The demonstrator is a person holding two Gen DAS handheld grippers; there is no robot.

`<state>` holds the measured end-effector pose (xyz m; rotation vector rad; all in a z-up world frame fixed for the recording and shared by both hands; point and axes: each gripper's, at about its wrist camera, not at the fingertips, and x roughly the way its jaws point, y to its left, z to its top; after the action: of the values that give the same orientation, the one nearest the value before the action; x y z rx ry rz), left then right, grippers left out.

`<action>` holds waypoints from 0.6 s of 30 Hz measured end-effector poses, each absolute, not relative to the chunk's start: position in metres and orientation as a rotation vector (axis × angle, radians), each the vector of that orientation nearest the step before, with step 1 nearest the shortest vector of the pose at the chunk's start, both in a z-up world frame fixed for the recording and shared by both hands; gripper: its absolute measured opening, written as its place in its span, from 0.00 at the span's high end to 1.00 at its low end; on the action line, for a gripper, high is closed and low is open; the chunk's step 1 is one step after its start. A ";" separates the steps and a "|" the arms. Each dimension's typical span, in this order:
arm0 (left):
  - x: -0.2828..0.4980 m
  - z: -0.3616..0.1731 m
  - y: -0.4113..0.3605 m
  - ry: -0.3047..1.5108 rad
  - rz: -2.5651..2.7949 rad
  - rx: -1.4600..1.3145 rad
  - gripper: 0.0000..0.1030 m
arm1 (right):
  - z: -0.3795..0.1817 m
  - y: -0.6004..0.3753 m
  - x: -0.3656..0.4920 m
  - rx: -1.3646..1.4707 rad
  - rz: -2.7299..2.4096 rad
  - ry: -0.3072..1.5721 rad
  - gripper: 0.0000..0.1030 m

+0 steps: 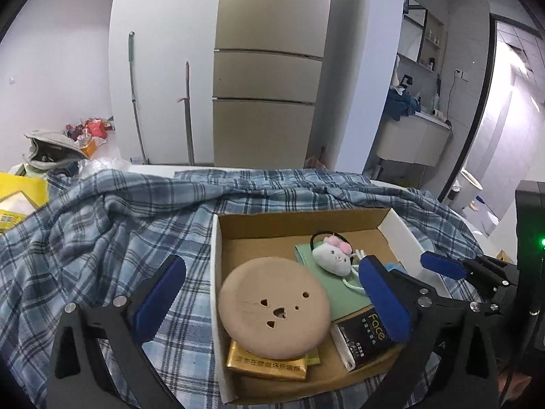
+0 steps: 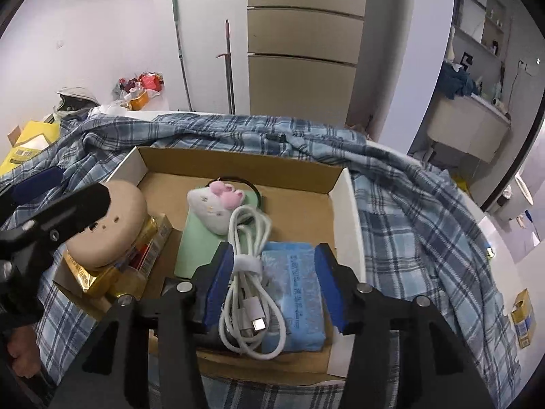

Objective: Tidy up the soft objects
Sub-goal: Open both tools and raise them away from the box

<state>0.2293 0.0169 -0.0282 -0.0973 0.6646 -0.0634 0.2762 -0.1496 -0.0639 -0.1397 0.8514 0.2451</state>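
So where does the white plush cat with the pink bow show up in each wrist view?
Left wrist: the plush cat lies right of centre in the cardboard box, beyond the round tan cushion.
Right wrist: the cat lies at centre, beyond the white cable.
Shared landmark: the green pad under it.

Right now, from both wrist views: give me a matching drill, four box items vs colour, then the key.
Items:
1. round cushion
2. plush toy
3. tissue pack
4. flat pad under the toy

Colours:
A. light blue
B. white with pink bow
C. tan
D. pale green

Pairs: 1-C, 2-B, 3-A, 4-D
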 end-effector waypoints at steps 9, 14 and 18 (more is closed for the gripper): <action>0.181 0.049 0.022 0.454 -0.041 -0.058 0.00 | -0.018 -0.161 0.262 -0.117 0.200 0.735 0.53; 0.138 0.087 0.019 0.322 -0.037 -0.027 0.00 | 0.030 -0.167 0.228 -0.081 0.214 0.630 0.50; 0.100 0.106 0.019 0.241 -0.050 -0.028 0.00 | 0.057 -0.175 0.195 -0.051 0.175 0.540 0.47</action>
<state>0.1002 0.0190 0.1057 -0.0283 0.2411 -0.0503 0.1950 -0.1754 0.0569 -0.0514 0.5401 0.1750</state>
